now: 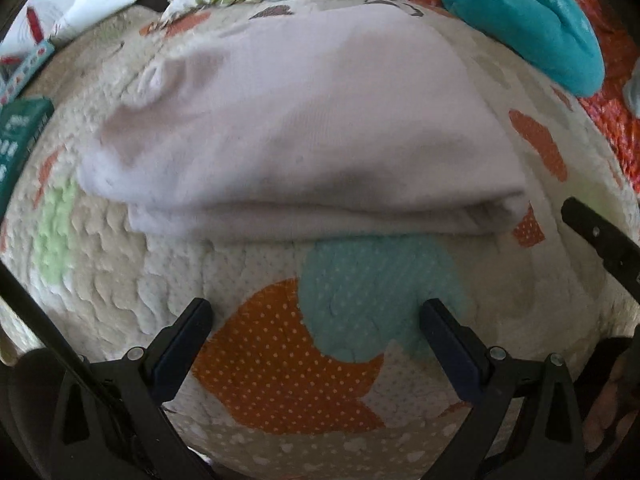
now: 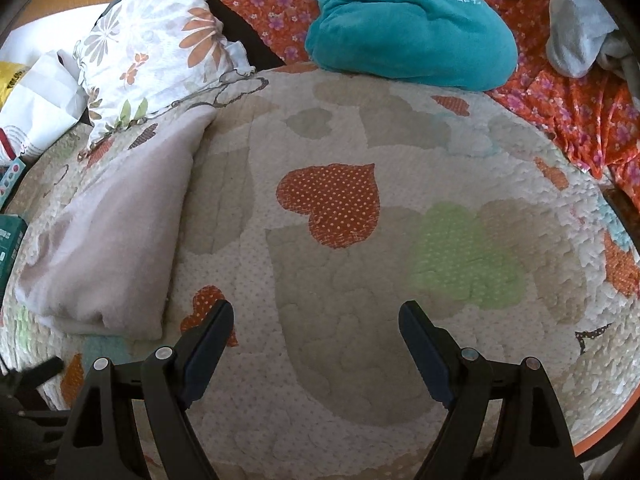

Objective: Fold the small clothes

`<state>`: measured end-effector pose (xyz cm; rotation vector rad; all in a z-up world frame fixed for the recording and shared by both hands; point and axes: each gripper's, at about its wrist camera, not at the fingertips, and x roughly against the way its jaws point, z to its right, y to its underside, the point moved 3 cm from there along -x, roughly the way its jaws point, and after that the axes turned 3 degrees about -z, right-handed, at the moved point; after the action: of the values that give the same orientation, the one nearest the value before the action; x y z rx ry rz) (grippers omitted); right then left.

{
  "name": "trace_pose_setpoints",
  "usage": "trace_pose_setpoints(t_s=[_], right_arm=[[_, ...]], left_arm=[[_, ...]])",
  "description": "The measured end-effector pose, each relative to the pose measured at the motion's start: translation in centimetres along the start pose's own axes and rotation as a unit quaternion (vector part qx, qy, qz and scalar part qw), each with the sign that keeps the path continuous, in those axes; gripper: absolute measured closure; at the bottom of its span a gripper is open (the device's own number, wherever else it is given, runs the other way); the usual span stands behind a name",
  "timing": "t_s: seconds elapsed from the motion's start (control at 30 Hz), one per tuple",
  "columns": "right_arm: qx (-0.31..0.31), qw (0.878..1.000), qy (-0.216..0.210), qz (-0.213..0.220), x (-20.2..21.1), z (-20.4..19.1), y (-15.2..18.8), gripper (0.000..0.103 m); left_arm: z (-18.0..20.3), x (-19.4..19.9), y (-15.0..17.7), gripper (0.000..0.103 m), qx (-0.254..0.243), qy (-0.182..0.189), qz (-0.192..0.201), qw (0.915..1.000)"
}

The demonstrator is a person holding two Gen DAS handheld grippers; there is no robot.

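A pale pinkish-grey garment (image 1: pixel 296 128) lies folded on the quilted heart-pattern bedspread (image 1: pixel 260 360), its doubled edge facing me. My left gripper (image 1: pixel 316 312) is open and empty, just short of that edge. In the right wrist view the same garment (image 2: pixel 108 240) lies at the left. My right gripper (image 2: pixel 316 316) is open and empty over bare quilt (image 2: pixel 340 300), to the right of the garment. One finger of the right gripper (image 1: pixel 600 236) shows at the right edge of the left wrist view.
A teal fleece bundle (image 2: pixel 412 28) lies at the back on an orange flowered sheet (image 2: pixel 580 120). A leaf-print pillow (image 2: pixel 152 48) is at the back left, a white bag (image 2: pixel 40 108) and a green box (image 1: pixel 20 140) at the left. Pale blue-grey cloth (image 2: pixel 576 28) is far right.
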<state>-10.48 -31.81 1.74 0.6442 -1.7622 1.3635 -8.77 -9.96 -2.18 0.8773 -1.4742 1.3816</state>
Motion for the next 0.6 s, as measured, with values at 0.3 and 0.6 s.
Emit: trace_pose_setpoints(t_s=[0.3, 0.6], right_arm=[[-0.004, 1.000, -0.018, -0.018, -0.9, 0.2, -0.1, 0.015], [0.028, 1.000, 0.003, 0.000, -1.1, -1.1, 0.1, 0.015]], left_arm=[[0.1, -0.3, 0.2, 0.000, 0.012, 0.005, 0.007, 0.9999], [-0.4, 0.0, -0.5, 0.000, 0.016, 0.007, -0.010, 0.9998]])
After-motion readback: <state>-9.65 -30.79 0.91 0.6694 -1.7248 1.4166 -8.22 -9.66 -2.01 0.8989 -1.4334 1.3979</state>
